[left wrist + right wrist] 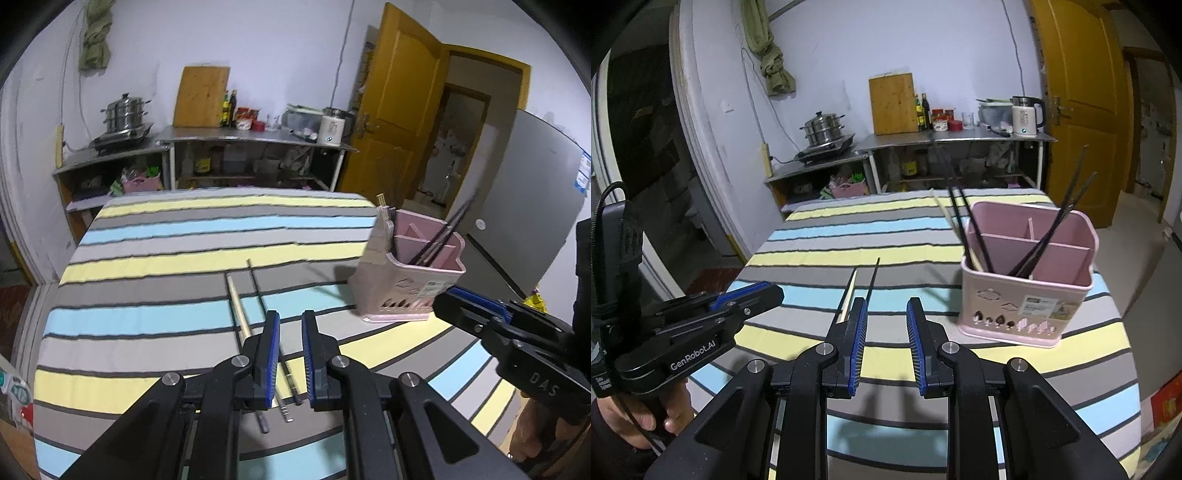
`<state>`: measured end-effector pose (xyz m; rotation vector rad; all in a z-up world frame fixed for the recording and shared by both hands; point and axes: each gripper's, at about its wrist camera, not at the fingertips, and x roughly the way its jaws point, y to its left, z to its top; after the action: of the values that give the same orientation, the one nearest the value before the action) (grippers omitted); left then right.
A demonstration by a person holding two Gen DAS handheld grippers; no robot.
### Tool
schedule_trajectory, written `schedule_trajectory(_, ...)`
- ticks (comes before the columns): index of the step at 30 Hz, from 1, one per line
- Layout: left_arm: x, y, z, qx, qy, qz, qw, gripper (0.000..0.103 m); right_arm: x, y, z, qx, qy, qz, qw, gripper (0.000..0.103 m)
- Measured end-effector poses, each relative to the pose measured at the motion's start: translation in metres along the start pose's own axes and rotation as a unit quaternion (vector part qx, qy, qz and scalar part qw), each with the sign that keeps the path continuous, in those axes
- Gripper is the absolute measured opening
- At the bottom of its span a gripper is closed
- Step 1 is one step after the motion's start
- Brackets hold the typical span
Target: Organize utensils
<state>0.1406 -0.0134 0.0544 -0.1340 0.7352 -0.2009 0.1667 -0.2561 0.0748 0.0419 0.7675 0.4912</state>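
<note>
Two chopsticks lie loose on the striped table, a pale one and a black one, side by side. Their long axes run away from the person, tips toward the far edge, butt ends near the left gripper. Its jaws stand narrowly apart with nothing clamped; the sticks lie on the cloth below. The right gripper is released and empty. The pink holder stands upright to the right, with black chopsticks leaning in its compartments.

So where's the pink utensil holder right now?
The pink utensil holder stands upright on the striped tablecloth, at the table's right side in both wrist views, right of the loose chopsticks lying on the cloth.
</note>
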Motion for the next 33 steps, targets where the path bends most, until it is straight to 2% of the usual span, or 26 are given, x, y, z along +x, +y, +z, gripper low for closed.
schedule_trajectory(11, 0.069, 0.059, -0.019, -0.053, 0.062, 0.017, 0.9965, 0.011, 0.059, 0.008, -0.013, -0.005, 0.055, 0.022, 0.998, 0.023)
schedule_trajectory(17, 0.108, 0.066, -0.02, -0.052, 0.086, 0.02, 0.9948, 0.011, 0.083, 0.011, -0.017, -0.007, 0.076, 0.028, 0.997, 0.023)
schedule_trajectory(24, 0.136, 0.062, -0.022, -0.036, 0.1, 0.036, 0.9937, 0.011, 0.106, 0.015, -0.02, -0.008, 0.094, 0.032, 0.995, 0.022)
schedule_trajectory(26, 0.141, 0.063, -0.024, -0.036, 0.108, 0.041, 0.9927, 0.012, 0.11, 0.015, -0.021, -0.009, 0.097, 0.033, 0.995, 0.023)
schedule_trajectory(33, 0.142, 0.068, -0.029, -0.035, 0.094, 0.06, 0.9931, 0.02, 0.122, 0.013, -0.022, -0.007, 0.105, 0.033, 0.994, 0.022)
